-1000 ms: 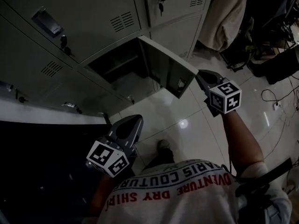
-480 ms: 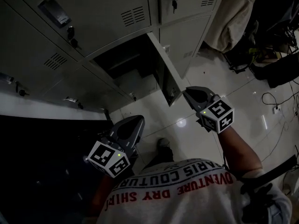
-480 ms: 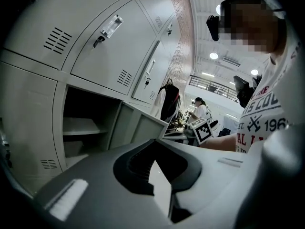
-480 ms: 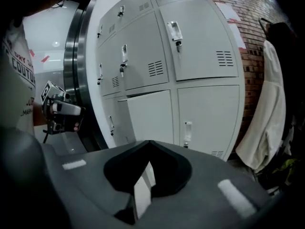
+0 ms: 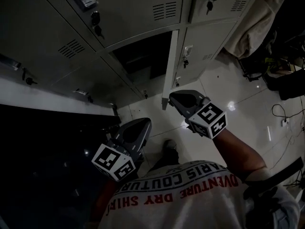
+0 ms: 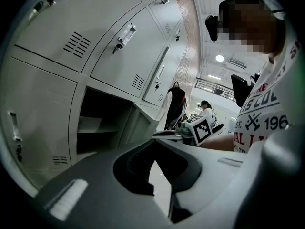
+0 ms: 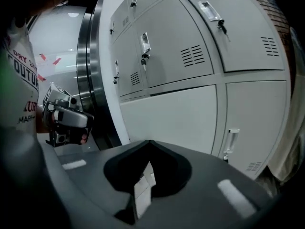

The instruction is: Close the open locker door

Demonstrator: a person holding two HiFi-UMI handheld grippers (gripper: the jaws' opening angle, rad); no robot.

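Note:
The open locker door (image 5: 170,68) stands edge-on to me, partly swung in, with the dark compartment (image 5: 145,56) to its left. My right gripper (image 5: 172,98) is shut and empty, its tip against the door's outer side near the lower corner. In the right gripper view the shut jaws (image 7: 148,143) point at a pale flat panel (image 7: 167,118) close ahead. My left gripper (image 5: 145,123) hangs shut and empty below the lockers, apart from the door. The left gripper view shows the open compartment (image 6: 97,128) with a shelf, beyond the left gripper (image 6: 155,144).
Closed grey lockers (image 5: 133,8) with keys surround the open one. A dark ledge (image 5: 43,128) lies at my left. Bags and cables (image 5: 281,80) sit on the glossy tiled floor (image 5: 238,104) at right. My shoe (image 5: 167,147) is below the grippers.
The door has swung from wide open toward the lockers. My right gripper moved left with it, staying at its outer side. The left gripper has barely moved.

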